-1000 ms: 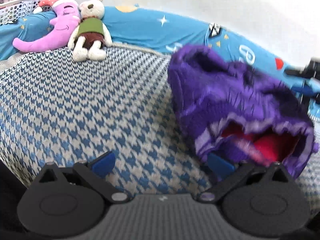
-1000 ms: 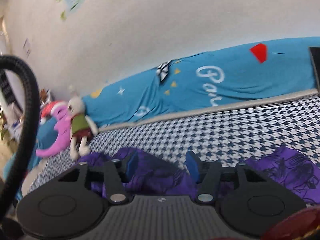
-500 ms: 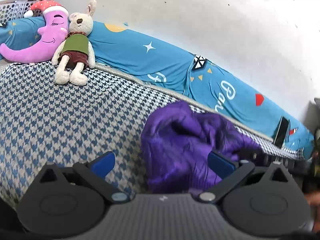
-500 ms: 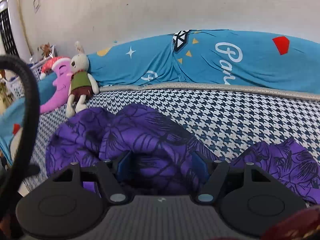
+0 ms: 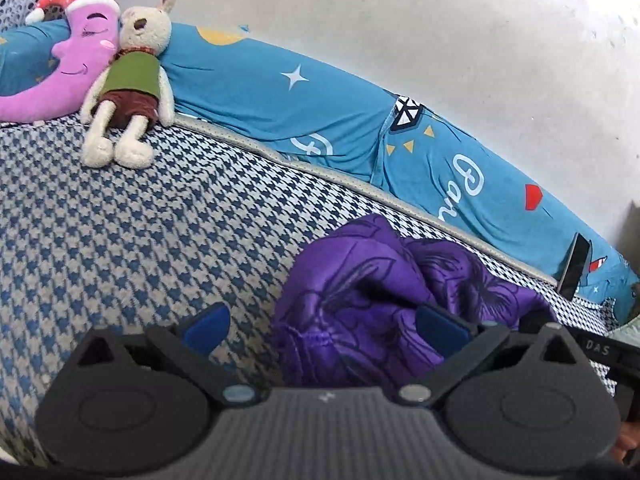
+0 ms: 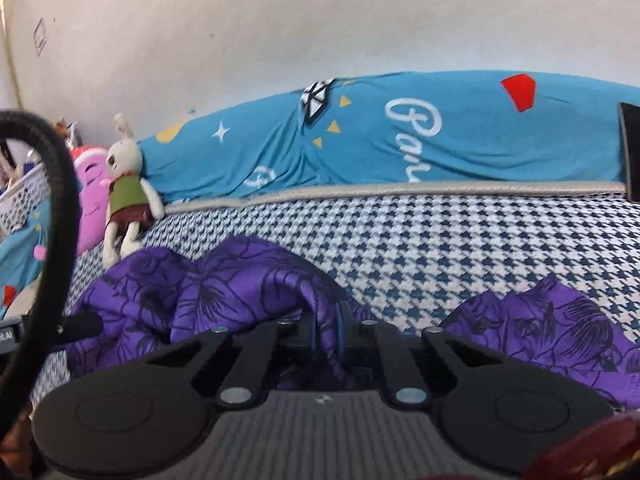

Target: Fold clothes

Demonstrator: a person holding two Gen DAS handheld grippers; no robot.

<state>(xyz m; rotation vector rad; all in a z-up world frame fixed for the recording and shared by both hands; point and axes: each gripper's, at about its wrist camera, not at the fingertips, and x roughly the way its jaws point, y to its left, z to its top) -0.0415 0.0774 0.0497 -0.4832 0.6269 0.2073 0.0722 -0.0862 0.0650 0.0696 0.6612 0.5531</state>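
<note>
Both wrist views, early stage of folding. My right gripper (image 6: 326, 330) has its jaws drawn together on a ridge of the purple garment (image 6: 224, 292); a pinch of cloth stands up between the two blue pads. My left gripper (image 5: 320, 326) has its jaws spread wide and grips nothing: one blue pad sits over bare bed cover, the other over the near-left part of the purple garment (image 5: 360, 304).

The garment lies in a rumpled heap on the houndstooth bed (image 5: 132, 236), close to the near edge and well short of the far edge, where a blue sheet (image 5: 320, 116) runs along the wall. In the right wrist view a second part of the purple cloth spreads out toward the right; I cannot tell which part of the garment it is.

I judge the task barely begun. No flat panel, straight edge or crease is visible; the cloth is all humps and hollows. One hold is secured. Left to do, as I read it: take a second hold with the left gripper, spread the garment flat on the bed, then make the folds.

A toy rabbit (image 5: 132, 76) and a pink moon cushion (image 5: 68, 68) rest at the far left corner, well apart from the work.
</note>
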